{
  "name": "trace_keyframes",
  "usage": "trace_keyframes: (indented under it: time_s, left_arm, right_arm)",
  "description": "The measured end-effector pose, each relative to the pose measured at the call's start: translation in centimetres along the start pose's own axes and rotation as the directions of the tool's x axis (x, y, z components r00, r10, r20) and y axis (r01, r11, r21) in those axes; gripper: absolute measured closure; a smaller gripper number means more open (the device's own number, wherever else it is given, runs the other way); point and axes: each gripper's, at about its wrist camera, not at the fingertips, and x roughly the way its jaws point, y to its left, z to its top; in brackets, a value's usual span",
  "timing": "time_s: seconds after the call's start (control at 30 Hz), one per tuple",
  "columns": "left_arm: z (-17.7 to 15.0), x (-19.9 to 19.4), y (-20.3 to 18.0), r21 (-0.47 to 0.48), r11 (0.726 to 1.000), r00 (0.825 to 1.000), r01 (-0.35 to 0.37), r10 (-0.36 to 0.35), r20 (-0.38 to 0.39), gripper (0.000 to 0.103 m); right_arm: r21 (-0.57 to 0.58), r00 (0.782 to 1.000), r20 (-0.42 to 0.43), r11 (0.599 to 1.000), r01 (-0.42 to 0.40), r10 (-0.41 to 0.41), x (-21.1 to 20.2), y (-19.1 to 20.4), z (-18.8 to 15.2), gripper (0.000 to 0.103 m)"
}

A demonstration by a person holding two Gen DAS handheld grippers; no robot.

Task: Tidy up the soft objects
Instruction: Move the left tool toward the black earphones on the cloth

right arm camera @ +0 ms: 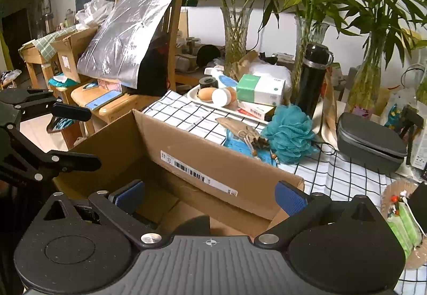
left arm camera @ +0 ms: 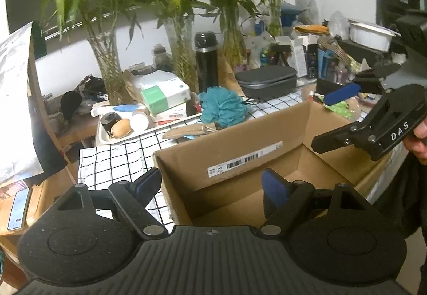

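Note:
An open cardboard box [left arm camera: 240,158] [right arm camera: 213,169] stands on the checked tablecloth. My left gripper [left arm camera: 210,185] is open and holds nothing; it straddles the box's left wall. My right gripper [right arm camera: 209,196] is open over the box's near right corner, with nothing between its pads. Each gripper shows in the other's view: the right gripper [left arm camera: 336,117] and the left gripper [right arm camera: 77,137]. A teal bath pouf [left arm camera: 221,105] [right arm camera: 289,132] lies behind the box, beside a tan drawstring pouch [right arm camera: 240,129] on a blue cloth [right arm camera: 236,144]. A dark shape [right arm camera: 192,224] lies on the box floor.
A white tray [left arm camera: 106,138] holds a tan egg-shaped sponge [left arm camera: 121,128] and small jars. Glass vases of bamboo [right arm camera: 236,36], a black flask [right arm camera: 311,78], tissue boxes [right arm camera: 260,89] and a grey case [right arm camera: 369,141] crowd the back. Green masks [right arm camera: 403,225] lie at right.

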Motion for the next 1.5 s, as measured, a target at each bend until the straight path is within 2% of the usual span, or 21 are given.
trace_keyframes:
  time_s: [0.9,1.5]
  left_arm:
    - [0.2,0.0,1.4,-0.048,0.998,0.999,-0.039,0.039,0.010,0.020]
    - [1.0,1.8,5.0,-0.123,0.991,0.998,-0.060,0.062,0.020,0.020]
  right_arm:
    - [0.034,0.997,0.025,0.997,0.075,-0.076,-0.1,-0.8,-0.1,0.000]
    - [0.084,0.992,0.027,0.989,0.124,-0.127,0.5,-2.8,0.2,0.000]
